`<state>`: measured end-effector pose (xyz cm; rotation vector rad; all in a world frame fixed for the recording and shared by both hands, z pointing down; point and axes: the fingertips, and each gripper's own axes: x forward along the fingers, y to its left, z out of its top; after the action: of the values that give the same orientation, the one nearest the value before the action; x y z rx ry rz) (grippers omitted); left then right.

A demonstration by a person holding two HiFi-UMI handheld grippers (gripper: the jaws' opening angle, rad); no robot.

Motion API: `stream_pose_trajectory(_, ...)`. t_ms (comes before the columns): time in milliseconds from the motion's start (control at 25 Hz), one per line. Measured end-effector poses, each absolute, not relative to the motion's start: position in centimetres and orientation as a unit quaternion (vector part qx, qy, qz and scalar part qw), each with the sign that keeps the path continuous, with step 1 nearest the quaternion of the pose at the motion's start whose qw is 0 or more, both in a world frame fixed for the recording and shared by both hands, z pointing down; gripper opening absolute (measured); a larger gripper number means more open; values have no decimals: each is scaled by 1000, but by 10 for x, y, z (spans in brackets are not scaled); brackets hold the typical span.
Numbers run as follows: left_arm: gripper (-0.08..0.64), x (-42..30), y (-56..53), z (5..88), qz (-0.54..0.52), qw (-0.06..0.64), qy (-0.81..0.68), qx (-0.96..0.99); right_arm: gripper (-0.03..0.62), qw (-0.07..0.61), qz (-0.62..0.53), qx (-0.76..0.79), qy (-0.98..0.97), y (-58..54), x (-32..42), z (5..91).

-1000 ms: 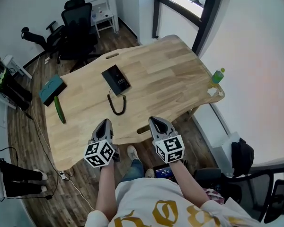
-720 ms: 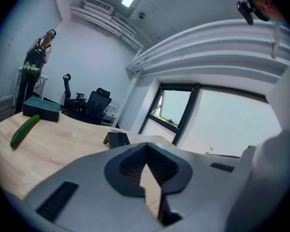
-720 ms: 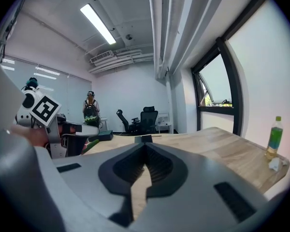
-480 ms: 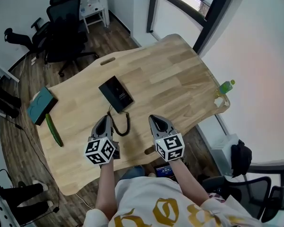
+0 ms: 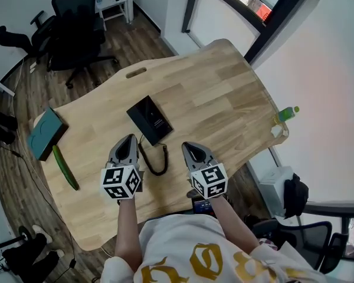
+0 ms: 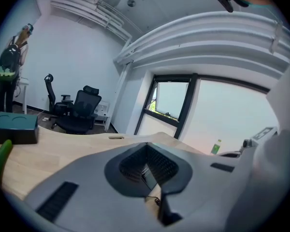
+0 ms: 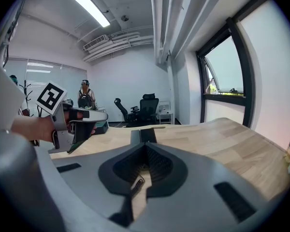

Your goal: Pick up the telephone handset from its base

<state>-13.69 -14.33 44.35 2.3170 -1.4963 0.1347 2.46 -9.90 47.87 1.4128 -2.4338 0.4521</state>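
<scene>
Left hand-held gripper (image 5: pixel 128 140) and right hand-held gripper (image 5: pixel 189 147) point forward, jaws closed.

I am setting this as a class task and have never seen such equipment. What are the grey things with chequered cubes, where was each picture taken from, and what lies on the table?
A person holds one hand-held grasping tool in each hand, and the marker cubes are part of them. The head view comes from a camera on the person's head, looking down on the left tool and the right tool. The other two views come from cameras riding on each tool, looking along its jaws. Both pairs of jaws are together and hold nothing. On the wooden table lie a black telephone with its coiled cord, a teal box and a long green object. A green bottle stands at the table's right edge. Neither tool touches the telephone.
</scene>
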Motion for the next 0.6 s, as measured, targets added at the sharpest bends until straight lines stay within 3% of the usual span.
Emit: stream_pose_trajectory(600, 5, -159, -160, 479, 26, 222, -575, 787, 6, 137, 154, 491, -846, -122, 28, 493)
